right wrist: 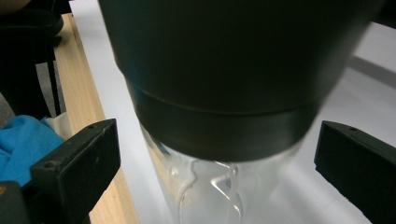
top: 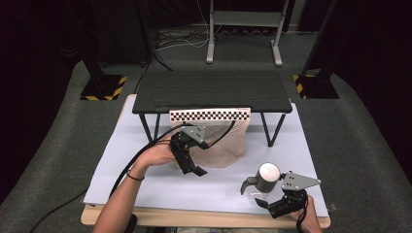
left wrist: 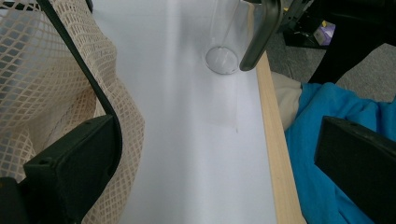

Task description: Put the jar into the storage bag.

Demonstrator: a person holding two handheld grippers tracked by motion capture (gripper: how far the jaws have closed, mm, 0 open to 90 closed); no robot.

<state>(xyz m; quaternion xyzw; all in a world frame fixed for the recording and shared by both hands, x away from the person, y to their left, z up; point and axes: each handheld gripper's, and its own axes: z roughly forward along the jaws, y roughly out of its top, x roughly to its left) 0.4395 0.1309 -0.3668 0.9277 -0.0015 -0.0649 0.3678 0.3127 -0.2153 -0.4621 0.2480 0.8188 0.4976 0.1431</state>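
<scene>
White table sheet [top: 145, 179]: clear bottle w/ dark lid [top: 265, 180] upright between wide jaws of right gripper [top: 282, 204]; left gripper [top: 187, 155], jaws wide, beside mesh bag [top: 228, 141].

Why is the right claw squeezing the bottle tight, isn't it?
Not squeezing. In the right gripper view the right claw is open, with a gap on each side of the clear bottle with the dark lid; it only straddles the bottle.
</scene>
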